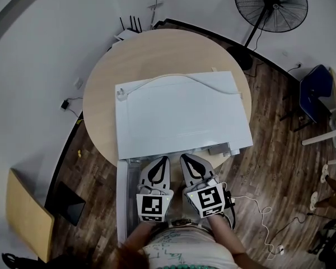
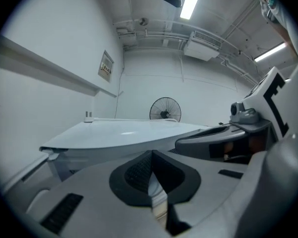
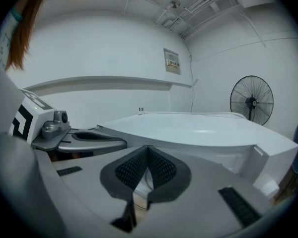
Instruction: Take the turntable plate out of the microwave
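A white microwave (image 1: 179, 114) sits on a round wooden table (image 1: 151, 52), seen from above. Its door (image 1: 122, 200) hangs open at the front left. The turntable plate is hidden from every view. My left gripper (image 1: 163, 160) and right gripper (image 1: 186, 158) are side by side at the microwave's front edge, both shut with nothing between the jaws. In the left gripper view the closed left gripper (image 2: 152, 156) points level at the microwave (image 2: 119, 133), with the right gripper (image 2: 213, 138) beside it. The right gripper view shows the shut right gripper (image 3: 148, 151) before the microwave (image 3: 198, 130).
A white cable (image 1: 173, 78) lies across the microwave's top. A standing fan (image 1: 271, 5) is at the back right, a blue chair (image 1: 313, 91) at the right, a router (image 1: 126, 32) behind the table. Cables trail on the wooden floor (image 1: 269, 167).
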`<state>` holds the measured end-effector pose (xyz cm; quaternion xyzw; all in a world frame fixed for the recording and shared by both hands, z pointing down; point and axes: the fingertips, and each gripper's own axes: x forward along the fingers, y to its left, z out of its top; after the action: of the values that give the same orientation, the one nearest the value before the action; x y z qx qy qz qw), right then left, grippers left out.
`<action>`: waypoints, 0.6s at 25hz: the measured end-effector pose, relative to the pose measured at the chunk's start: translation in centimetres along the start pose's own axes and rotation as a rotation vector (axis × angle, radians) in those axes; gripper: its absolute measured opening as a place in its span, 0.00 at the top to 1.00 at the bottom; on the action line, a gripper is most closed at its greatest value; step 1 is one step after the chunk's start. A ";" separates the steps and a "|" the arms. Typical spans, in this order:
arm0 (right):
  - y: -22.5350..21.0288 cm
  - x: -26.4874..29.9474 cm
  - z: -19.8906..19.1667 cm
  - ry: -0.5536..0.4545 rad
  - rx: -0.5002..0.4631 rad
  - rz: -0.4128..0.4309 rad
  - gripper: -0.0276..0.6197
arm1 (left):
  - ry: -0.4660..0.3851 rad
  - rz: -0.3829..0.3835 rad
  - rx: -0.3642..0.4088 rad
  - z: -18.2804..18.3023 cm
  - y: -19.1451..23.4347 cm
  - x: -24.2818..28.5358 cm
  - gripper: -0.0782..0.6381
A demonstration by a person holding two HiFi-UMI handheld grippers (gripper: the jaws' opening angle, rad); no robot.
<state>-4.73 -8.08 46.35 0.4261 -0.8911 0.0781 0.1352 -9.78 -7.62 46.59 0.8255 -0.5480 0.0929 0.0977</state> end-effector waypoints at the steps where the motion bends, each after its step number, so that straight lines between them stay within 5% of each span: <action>1: -0.1 0.3 -0.8 0.019 0.003 -0.001 0.97 | 0.016 0.003 0.005 -0.6 0.0 0.2 0.87; 15: -1.7 3.9 -10.9 0.250 0.042 0.009 0.97 | 0.242 0.017 0.053 -8.9 0.7 3.2 0.87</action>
<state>-3.84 -9.20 57.95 0.4119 -0.8674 0.1495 0.2359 -9.61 -8.41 56.07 0.8059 -0.5366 0.2069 0.1406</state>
